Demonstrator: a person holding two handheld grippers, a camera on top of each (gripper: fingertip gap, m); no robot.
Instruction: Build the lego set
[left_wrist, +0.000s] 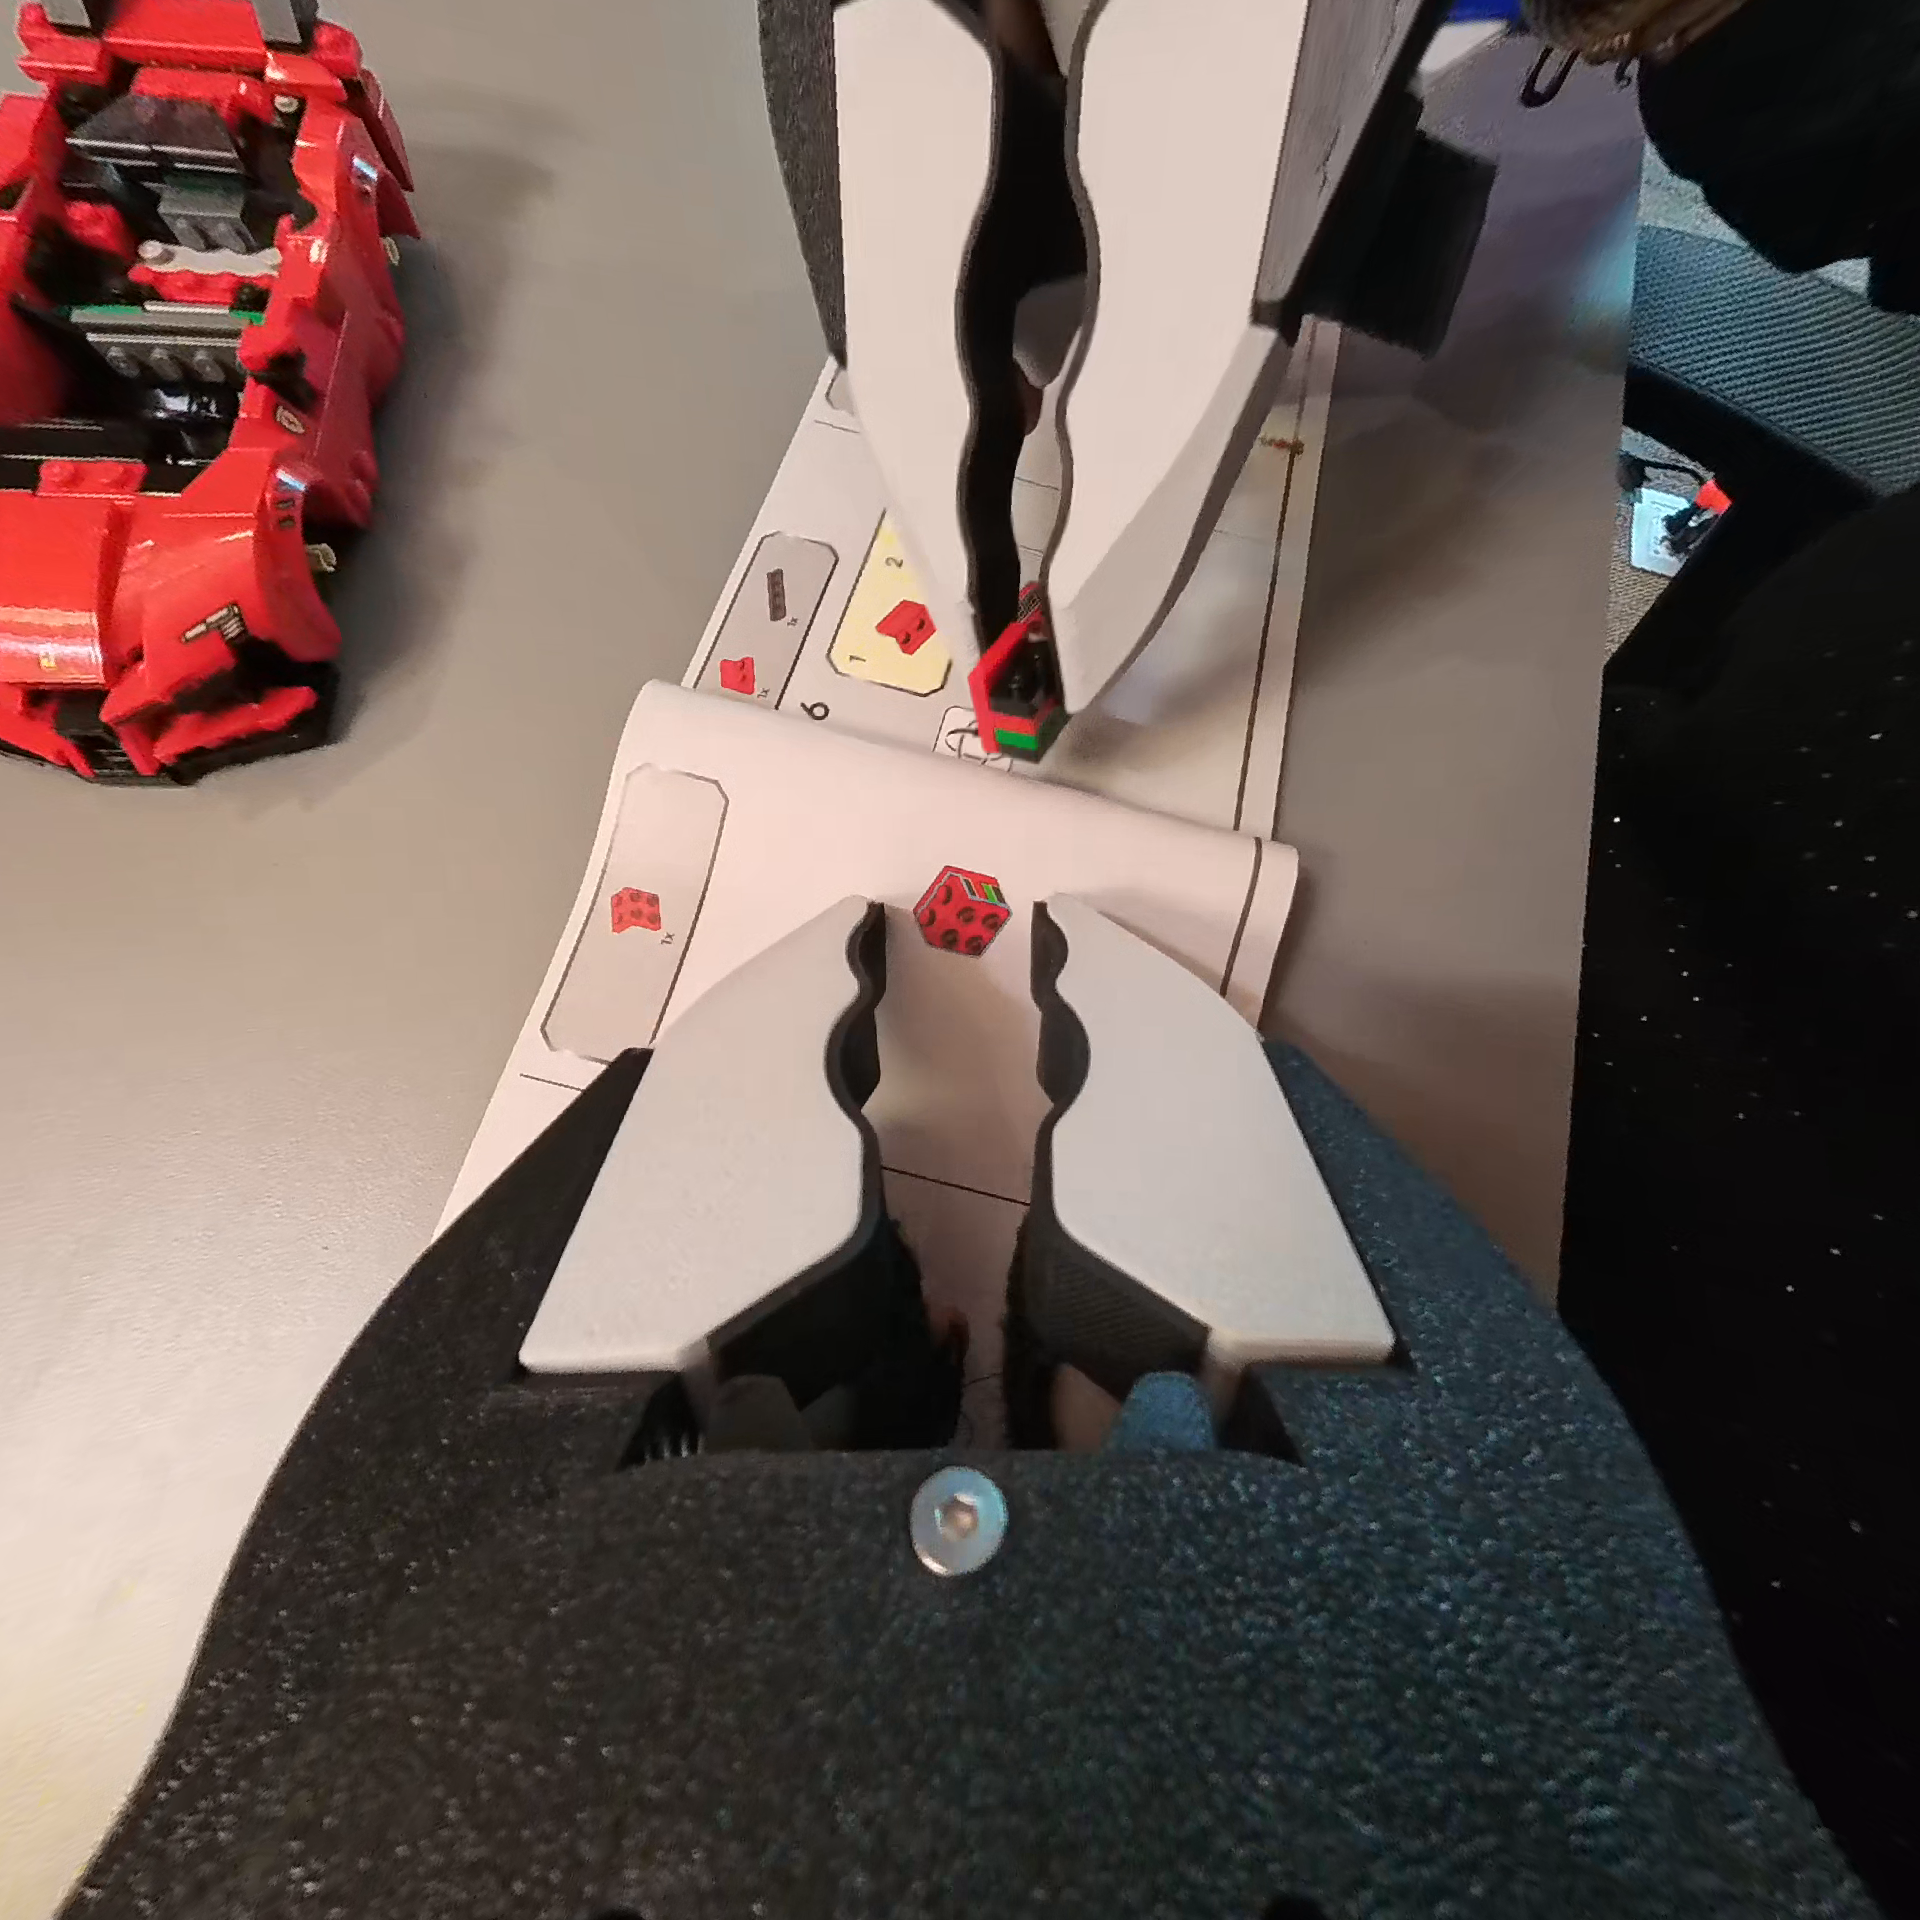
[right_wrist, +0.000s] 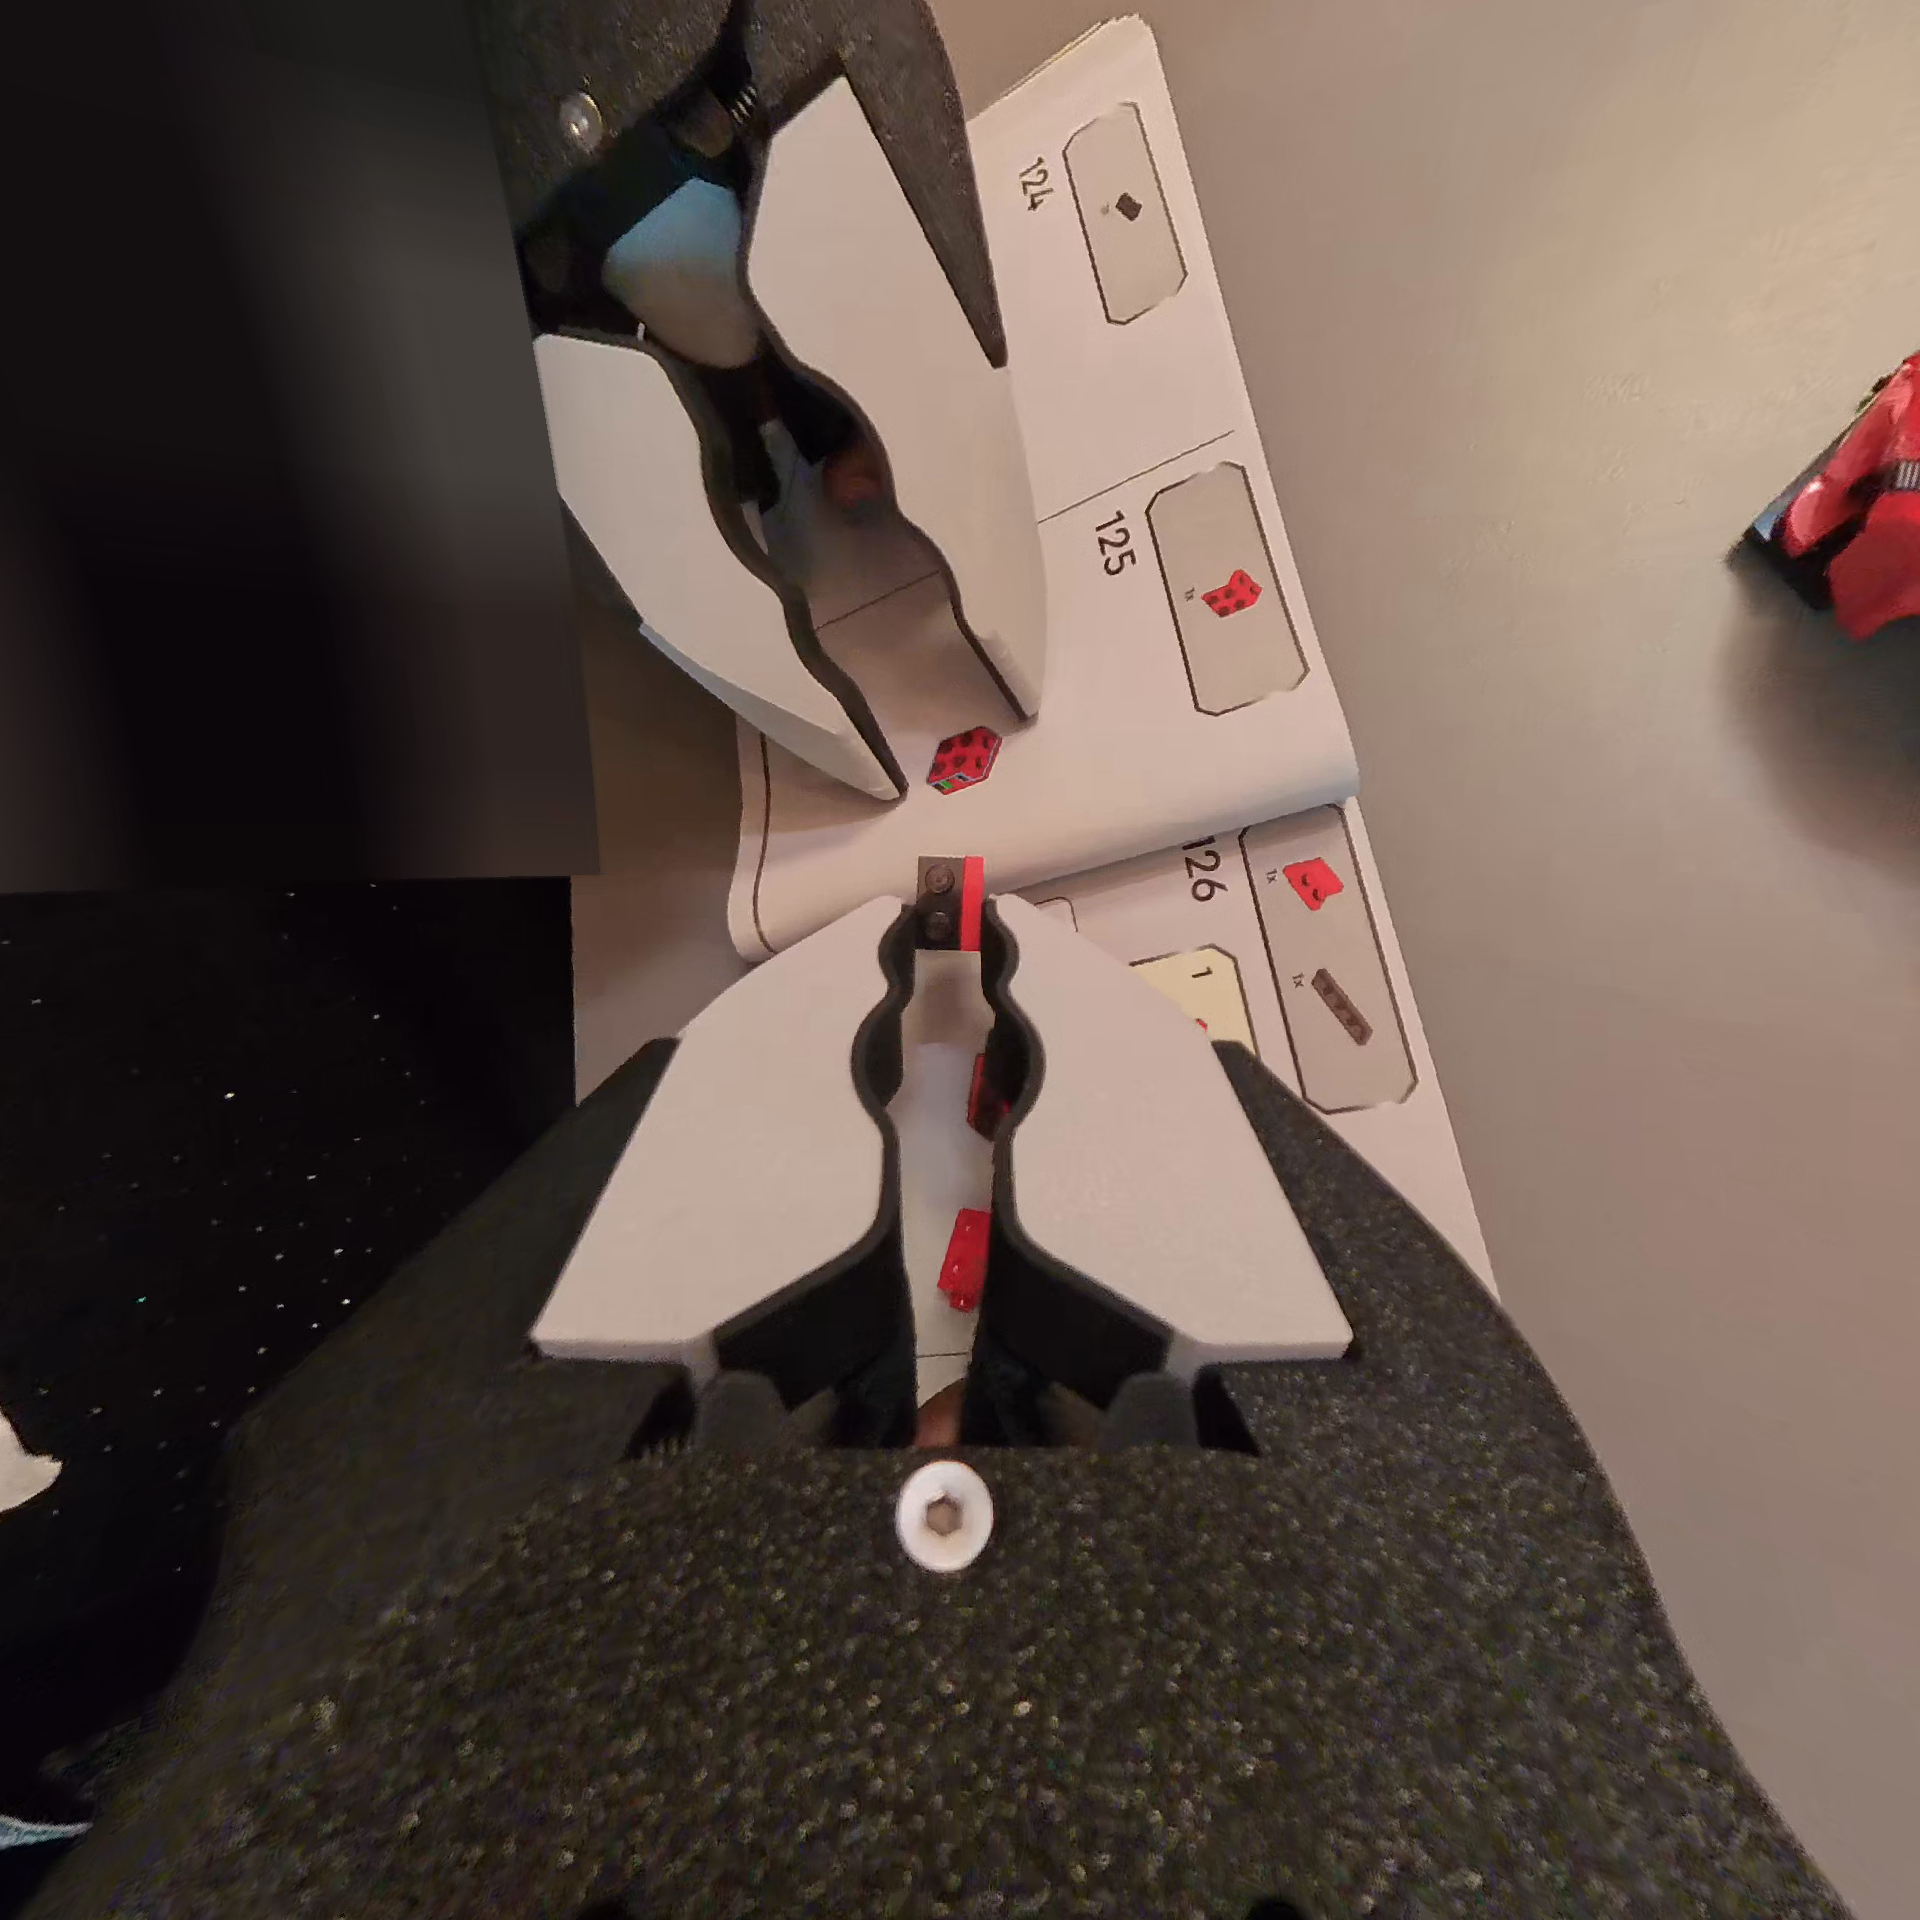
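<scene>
The booklet (left_wrist: 935, 821) lies open along the tabletop's (left_wrist: 468, 520) right edge, beyond which the floor (left_wrist: 1745, 1039) drops away dark; bare grey surface stretches left of the pages toward the red car (left_wrist: 177, 416), which sits near the far left of the tabletop. My right gripper (right_wrist: 951, 904) pinches a small brick stack (left_wrist: 1018, 686), red and black with a green layer, at its fingertips, just above the booklet's centre fold. My left gripper (left_wrist: 956, 914) hangs over the near page with its fingers spread and nothing between them, tips pointed at the stack, a short gap apart. The two grippers face each other tip to tip across the fold.
</scene>
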